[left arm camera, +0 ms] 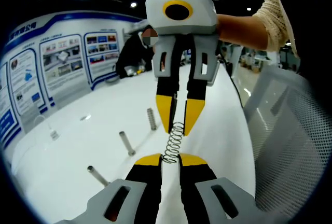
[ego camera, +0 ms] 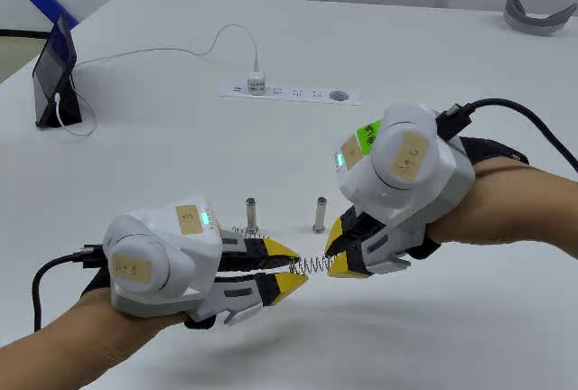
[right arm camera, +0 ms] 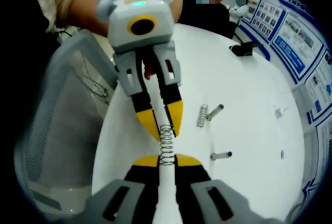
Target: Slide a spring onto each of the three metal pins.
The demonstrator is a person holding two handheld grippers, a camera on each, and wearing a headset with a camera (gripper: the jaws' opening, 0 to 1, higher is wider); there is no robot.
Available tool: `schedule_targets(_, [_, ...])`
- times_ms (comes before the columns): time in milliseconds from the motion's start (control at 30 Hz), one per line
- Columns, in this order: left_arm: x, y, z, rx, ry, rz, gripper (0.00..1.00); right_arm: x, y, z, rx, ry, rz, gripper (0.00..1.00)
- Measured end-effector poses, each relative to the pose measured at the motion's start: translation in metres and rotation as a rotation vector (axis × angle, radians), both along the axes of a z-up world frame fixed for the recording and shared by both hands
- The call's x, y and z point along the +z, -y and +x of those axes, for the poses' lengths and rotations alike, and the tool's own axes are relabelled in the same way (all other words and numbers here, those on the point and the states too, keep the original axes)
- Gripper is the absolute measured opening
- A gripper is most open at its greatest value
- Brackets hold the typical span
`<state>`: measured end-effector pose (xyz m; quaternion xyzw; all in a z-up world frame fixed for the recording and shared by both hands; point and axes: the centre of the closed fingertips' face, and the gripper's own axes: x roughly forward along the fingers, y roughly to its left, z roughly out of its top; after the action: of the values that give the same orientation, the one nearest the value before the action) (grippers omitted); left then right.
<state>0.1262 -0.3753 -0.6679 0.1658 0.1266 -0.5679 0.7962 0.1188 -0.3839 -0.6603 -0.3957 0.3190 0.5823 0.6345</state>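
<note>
Spanning the gap between the two tools, one spring [ego camera: 313, 265] is held just above the table [ego camera: 181, 137], nearer than the pins [left arm camera: 127, 143] and touching none. The left gripper [left arm camera: 170, 159] is pressed together on one end. The right gripper [right arm camera: 167, 161] pinches the other. Two pins stand upright and bare in the head view. A second spring [right arm camera: 202, 115] lies loose beside the left one.

Risks noted:
- Any pull between the hands could stretch or kink the coil.
- With both ends clamped, neither bore is open to a pin, so one tool must let go.
- A careless release could flick the spring away or knock the loose one.
</note>
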Motion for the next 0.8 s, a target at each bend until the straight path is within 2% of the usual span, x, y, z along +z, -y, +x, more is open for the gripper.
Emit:
schedule_targets(233, [0.0,0.0,0.0,0.002,0.003,0.002,0.12,0.011,-0.005,-0.001,0.005,0.009,0.026,0.12])
schedule_targets(433, [0.0,0.0,-0.001,0.004,0.005,0.003,0.12,0.023,-0.012,-0.001,0.005,0.013,0.074,0.12])
schedule_targets(800, [0.002,0.001,-0.001,0.0,0.009,0.002,0.11,0.034,-0.027,0.0,0.005,0.021,0.142,0.12])
